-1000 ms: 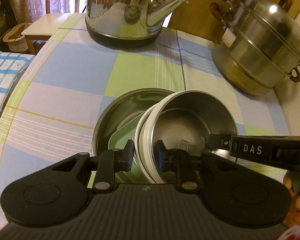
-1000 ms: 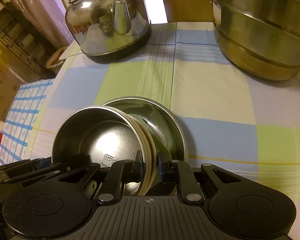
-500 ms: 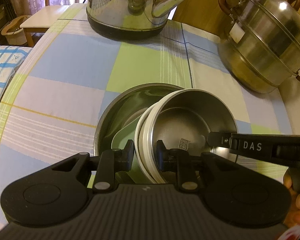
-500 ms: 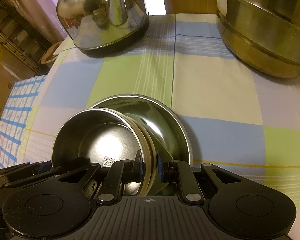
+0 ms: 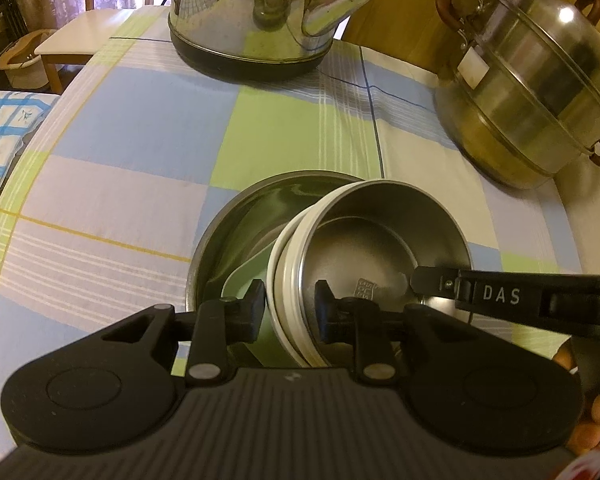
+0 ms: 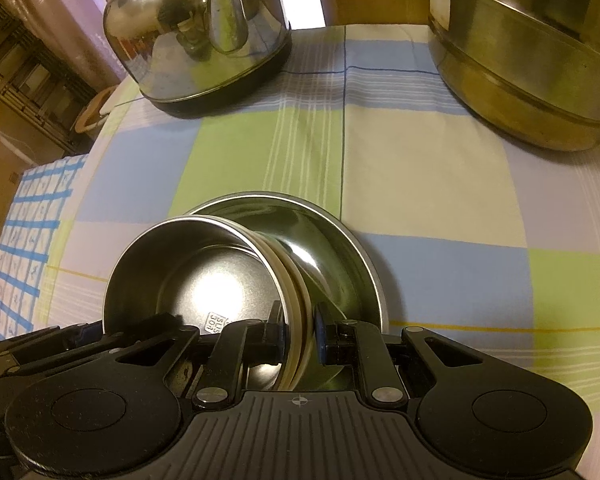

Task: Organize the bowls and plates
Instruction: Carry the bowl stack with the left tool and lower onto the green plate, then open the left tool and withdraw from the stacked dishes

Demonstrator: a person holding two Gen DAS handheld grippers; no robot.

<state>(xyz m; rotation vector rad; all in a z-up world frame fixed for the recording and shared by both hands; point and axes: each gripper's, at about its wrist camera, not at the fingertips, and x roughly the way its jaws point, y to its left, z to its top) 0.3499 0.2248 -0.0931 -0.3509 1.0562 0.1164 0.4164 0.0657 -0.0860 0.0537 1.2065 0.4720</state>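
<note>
A small steel bowl (image 5: 372, 240) with a white outer wall is held tilted over a wide steel bowl (image 5: 260, 208) that rests on the checked tablecloth. My left gripper (image 5: 288, 312) is shut on the small bowl's left rim. My right gripper (image 6: 298, 334) is shut on its right rim; its finger shows in the left wrist view (image 5: 432, 280). The small bowl (image 6: 196, 280) and the wide bowl (image 6: 340, 240) both show in the right wrist view. A pale green plate (image 5: 248, 280) lies inside the wide bowl, under the small one.
A steel kettle (image 5: 268, 16) stands at the back of the table (image 5: 120, 128). A lidded steel steamer pot (image 5: 532, 92) stands at the back right. A wooden chair (image 5: 72, 40) and a blue-checked cloth (image 5: 4, 128) lie beyond the table's left edge.
Both grippers moved slightly forward over the table while keeping hold of the small bowl; the kettle and pot appear closer. The grips have not changed.
</note>
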